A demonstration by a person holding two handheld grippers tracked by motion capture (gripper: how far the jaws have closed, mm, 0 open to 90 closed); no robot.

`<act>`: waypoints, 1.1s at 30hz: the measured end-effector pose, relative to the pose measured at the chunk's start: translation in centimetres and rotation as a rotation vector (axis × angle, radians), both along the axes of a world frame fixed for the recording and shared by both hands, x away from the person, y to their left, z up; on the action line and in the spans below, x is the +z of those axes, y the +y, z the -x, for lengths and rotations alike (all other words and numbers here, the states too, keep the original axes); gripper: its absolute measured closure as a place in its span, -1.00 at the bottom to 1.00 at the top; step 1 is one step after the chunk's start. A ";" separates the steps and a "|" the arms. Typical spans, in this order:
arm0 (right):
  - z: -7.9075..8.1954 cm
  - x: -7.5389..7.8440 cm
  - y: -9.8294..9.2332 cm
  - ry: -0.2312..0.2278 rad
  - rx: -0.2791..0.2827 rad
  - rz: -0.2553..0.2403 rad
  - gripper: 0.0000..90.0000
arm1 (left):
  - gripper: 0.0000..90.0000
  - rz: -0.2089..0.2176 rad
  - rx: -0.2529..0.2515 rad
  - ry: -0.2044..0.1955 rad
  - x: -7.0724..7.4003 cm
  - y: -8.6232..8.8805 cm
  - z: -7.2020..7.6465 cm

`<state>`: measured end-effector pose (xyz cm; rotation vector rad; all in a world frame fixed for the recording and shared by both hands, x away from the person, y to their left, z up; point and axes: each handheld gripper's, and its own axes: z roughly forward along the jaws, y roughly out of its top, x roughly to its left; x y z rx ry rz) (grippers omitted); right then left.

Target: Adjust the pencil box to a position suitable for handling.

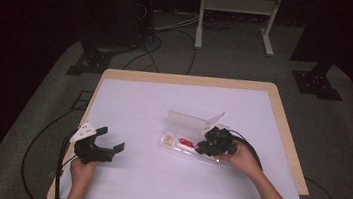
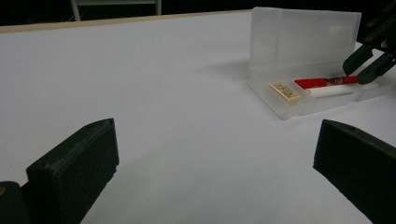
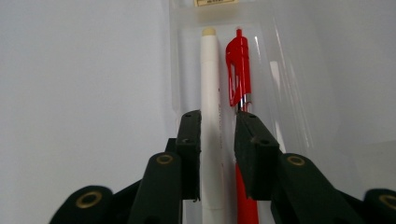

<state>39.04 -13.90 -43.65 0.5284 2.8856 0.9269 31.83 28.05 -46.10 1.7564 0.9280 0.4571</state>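
A clear plastic pencil case (image 1: 175, 149) (image 2: 280, 108) lies open mid-table, its lid (image 1: 187, 120) (image 2: 299, 37) standing up. Inside it lie a white pen (image 3: 208, 70) (image 2: 331, 92), a red pen (image 3: 238, 70) (image 2: 322, 82) (image 1: 187, 142) and a cream eraser (image 2: 284, 91) (image 1: 167, 139). My right gripper (image 3: 218, 119) (image 1: 204, 147) (image 2: 366, 63) is lowered into the case's right end. Its jaws straddle the white pen, narrowly open, with a gap on the red pen's side. My left gripper (image 1: 111, 139) (image 2: 217, 158) hangs wide open over the bare white sheet, well left of the case, holding nothing.
A white sheet (image 1: 133, 104) covers the wooden table (image 1: 283, 116). Black cables (image 1: 60, 167) trail off the left and right edges. A white frame (image 1: 235, 5) and dark stand bases (image 1: 317, 83) stand on the floor beyond the far edge.
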 end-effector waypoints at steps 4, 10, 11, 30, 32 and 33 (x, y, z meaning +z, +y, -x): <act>0.1 0.5 -0.6 0.004 -0.016 -0.030 0.50 | -1.00 0.000 0.000 -0.001 0.0 0.0 0.0; 0.3 0.9 -1.3 -0.001 -0.024 -0.053 0.41 | -1.00 -0.001 0.000 0.000 0.0 0.0 0.0; 0.3 0.9 -1.5 0.000 -0.024 -0.051 0.40 | -1.00 -0.001 0.001 0.001 0.0 0.0 0.0; 0.8 1.8 -4.0 0.007 -0.088 -0.091 0.15 | -1.00 0.000 0.001 0.001 0.0 0.1 0.0; 0.8 1.9 -4.3 0.009 -0.095 -0.092 0.13 | -1.00 -0.001 0.001 0.001 0.0 0.1 0.0; 0.8 1.9 -4.4 0.010 -0.097 -0.095 0.12 | -1.00 0.000 0.001 0.002 0.0 0.0 0.0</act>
